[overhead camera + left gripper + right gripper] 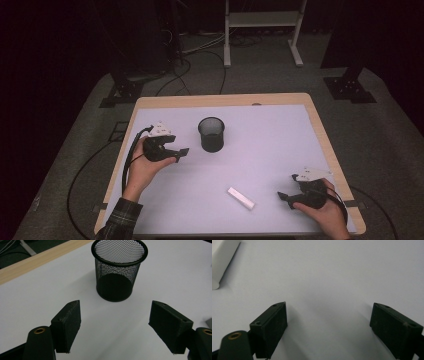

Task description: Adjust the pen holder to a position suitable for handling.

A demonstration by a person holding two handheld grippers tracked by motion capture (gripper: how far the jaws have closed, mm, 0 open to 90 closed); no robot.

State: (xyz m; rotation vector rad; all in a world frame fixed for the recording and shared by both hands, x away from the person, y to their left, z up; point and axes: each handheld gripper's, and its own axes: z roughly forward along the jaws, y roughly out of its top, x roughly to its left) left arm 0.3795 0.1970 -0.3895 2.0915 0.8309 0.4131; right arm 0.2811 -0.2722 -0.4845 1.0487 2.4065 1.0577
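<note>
One white block (222, 260), edge-cropped.

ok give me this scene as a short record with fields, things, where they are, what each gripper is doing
surface: white mat on a wooden-edged table
cup: black wire-mesh pen cup, upright, empty, toward the far middle of the mat
block: small white oblong block, lying flat near the front edge
left gripper: jaws open, nothing between them, pointed at the cup, apart from it
right gripper: jaws open, empty, low over the mat, to the right of the block, apart from it
</note>
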